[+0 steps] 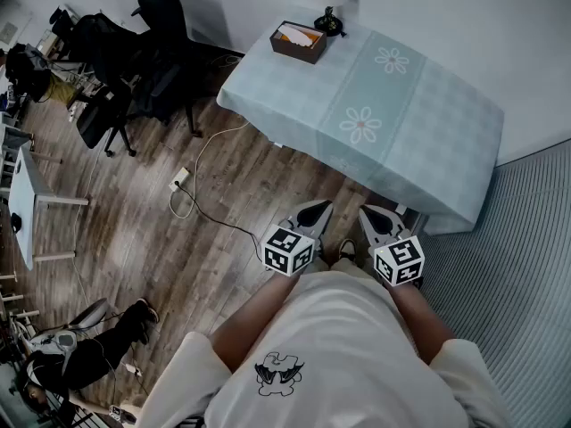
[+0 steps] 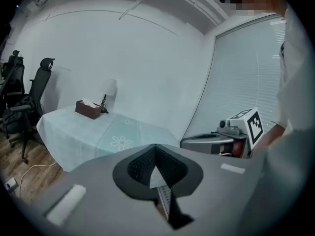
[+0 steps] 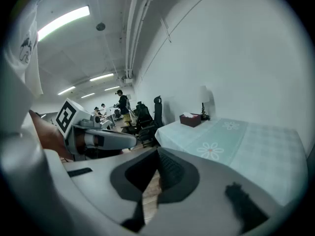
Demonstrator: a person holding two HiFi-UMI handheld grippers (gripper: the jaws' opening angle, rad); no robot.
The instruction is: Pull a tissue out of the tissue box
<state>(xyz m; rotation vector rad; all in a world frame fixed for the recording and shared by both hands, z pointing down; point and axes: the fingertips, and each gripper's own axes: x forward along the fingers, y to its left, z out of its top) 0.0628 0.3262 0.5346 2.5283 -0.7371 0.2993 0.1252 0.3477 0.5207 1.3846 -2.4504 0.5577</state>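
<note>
Wood-plank floor (image 1: 178, 239) fills the left of the head view, with dark office chairs (image 1: 134, 69) at the upper left and a white cable (image 1: 210, 150) trailing down to a power strip (image 1: 181, 181). A table (image 1: 419, 105) under a pale green flowered cloth crosses the upper right. The tissue box (image 1: 299, 43) sits at its far corner, top centre of the frame, with a tissue (image 1: 294, 34) showing at its open top and a lamp (image 1: 330, 7) just beside it. The whole length of cloth lies between you and the box.

Your left gripper (image 1: 317, 210) has its jaws pressed together on nothing, and so does your right gripper (image 1: 373, 214). Both are well apart from the box.

You hold them side by side close to your body, at lower centre of the frame. Your forearms are drawn in and both noses tilt slightly down toward the table's near edge.
</note>
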